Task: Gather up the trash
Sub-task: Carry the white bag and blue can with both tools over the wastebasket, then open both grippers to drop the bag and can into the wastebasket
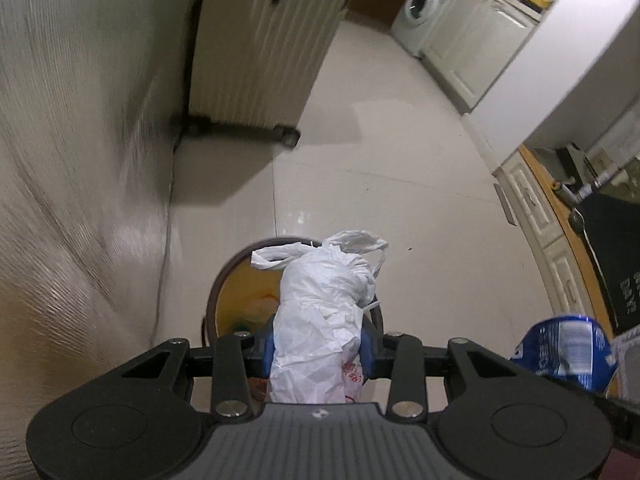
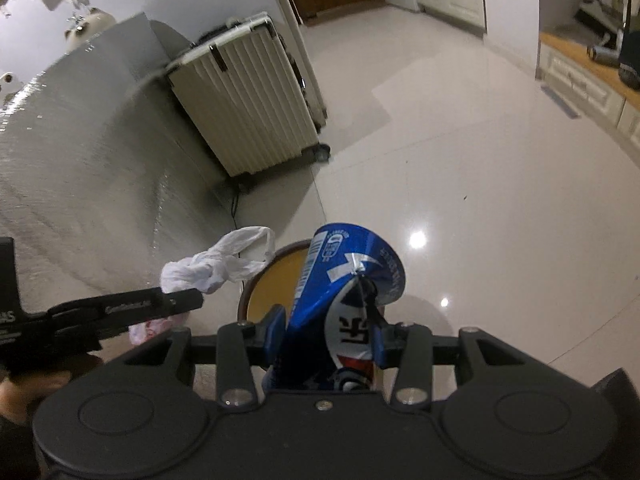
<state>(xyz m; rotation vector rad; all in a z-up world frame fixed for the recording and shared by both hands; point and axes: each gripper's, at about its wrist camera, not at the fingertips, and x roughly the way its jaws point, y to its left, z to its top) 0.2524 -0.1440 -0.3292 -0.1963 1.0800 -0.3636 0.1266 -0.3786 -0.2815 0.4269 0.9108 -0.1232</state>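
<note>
Trash in both claws above the bin (image 1: 216, 292): left gripper (image 1: 318, 346) clamped on plastic bag (image 1: 324, 300), right gripper (image 2: 326, 334) clamped on crushed can (image 2: 344, 276). Pickup looks done; neither dropped in yet. Bin sits near the suitcase (image 2: 252, 108).

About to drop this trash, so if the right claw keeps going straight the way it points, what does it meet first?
Probably the open round bin just beyond the crushed blue can held by the right claw; depth is unclear.

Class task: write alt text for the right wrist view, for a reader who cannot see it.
The right tool grips a crushed blue can above a round bin. At left, the left tool holds a white plastic bag; a ribbed cream suitcase stands beyond.
</note>
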